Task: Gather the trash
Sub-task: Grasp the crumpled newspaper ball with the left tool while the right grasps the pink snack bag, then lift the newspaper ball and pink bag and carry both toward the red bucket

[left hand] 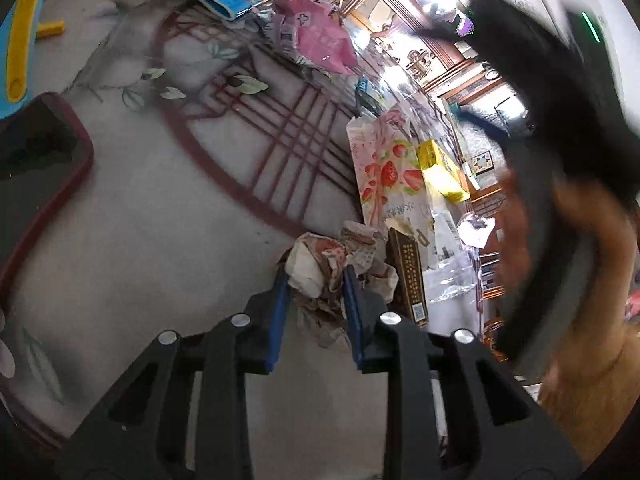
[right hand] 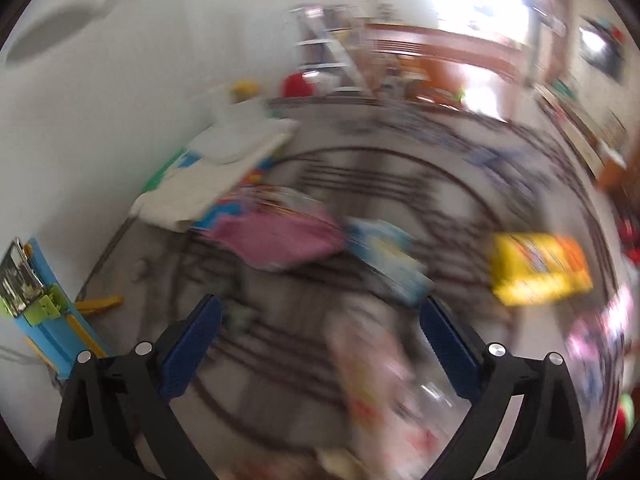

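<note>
A crumpled paper wrapper (left hand: 332,268) sits low and centre in the left view, pinched between the narrowed fingers of the left hand-held gripper (left hand: 316,280) on the patterned tabletop (left hand: 160,220). The right hand-held gripper (right hand: 320,320), wide and empty, hovers over blurred litter.

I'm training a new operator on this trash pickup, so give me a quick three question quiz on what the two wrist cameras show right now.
1. True or false: the left gripper is shut on crumpled paper.
2. Multiple choice: how does the right gripper stand? A) open, holding nothing B) shut on a yellow box C) shut on a pink bag
3. Short answer: what pictured fruit is on the flattened carton beyond the crumpled paper?

Key:
1. True; the blue pads pinch the wad from both sides.
2. A; its view is motion-blurred, yet the pads are clearly wide apart.
3. Strawberries.
</note>
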The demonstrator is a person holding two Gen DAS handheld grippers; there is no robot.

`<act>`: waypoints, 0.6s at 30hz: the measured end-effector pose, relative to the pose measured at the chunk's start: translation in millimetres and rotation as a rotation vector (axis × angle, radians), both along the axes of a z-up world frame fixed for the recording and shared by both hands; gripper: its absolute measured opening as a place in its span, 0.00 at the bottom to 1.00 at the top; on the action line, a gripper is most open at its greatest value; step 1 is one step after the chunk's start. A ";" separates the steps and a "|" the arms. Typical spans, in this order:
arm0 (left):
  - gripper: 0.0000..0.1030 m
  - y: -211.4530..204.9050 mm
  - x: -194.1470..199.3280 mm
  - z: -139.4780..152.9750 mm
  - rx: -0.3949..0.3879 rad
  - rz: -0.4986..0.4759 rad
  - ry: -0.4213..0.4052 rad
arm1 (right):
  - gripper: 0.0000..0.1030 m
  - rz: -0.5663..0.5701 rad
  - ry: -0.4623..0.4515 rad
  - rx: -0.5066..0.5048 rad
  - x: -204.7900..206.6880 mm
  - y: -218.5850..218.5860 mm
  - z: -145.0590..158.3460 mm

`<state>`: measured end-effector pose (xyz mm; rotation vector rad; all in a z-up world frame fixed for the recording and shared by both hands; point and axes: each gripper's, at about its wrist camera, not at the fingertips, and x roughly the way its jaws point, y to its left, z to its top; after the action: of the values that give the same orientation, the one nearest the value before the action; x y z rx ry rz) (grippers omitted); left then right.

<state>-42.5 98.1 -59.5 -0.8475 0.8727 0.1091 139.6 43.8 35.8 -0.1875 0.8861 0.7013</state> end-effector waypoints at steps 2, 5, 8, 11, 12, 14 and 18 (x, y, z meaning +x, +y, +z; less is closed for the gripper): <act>0.27 2.1 -1.1 -1.3 -0.017 0.007 0.000 | 0.93 0.059 -0.040 -0.074 4.9 46.6 -4.4; 0.27 6.4 -2.6 -3.9 -0.053 0.014 -0.005 | 0.93 0.112 -0.079 -0.209 12.1 95.0 -22.8; 0.28 9.5 -3.7 -5.1 -0.071 0.018 -0.008 | 0.93 0.130 -0.134 -0.333 19.6 127.9 -45.2; 0.28 10.6 -3.5 -6.3 -0.078 0.020 -0.010 | 0.91 0.130 -0.154 -0.369 25.5 135.1 -59.9; 0.28 9.9 -3.2 -6.6 -0.080 0.018 -0.010 | 0.88 0.137 -0.163 -0.380 27.8 138.9 -63.9; 0.29 9.3 -3.2 -7.3 -0.083 0.015 -0.008 | 0.69 0.130 -0.196 -0.413 29.3 141.3 -66.7; 0.32 9.0 -3.9 -8.5 -0.081 0.024 -0.004 | 0.56 0.136 -0.175 -0.376 26.9 134.0 -59.7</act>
<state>-46.4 107.1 -68.0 -0.9337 0.8676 0.0929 166.5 177.8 -24.0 -0.6407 0.8355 0.6280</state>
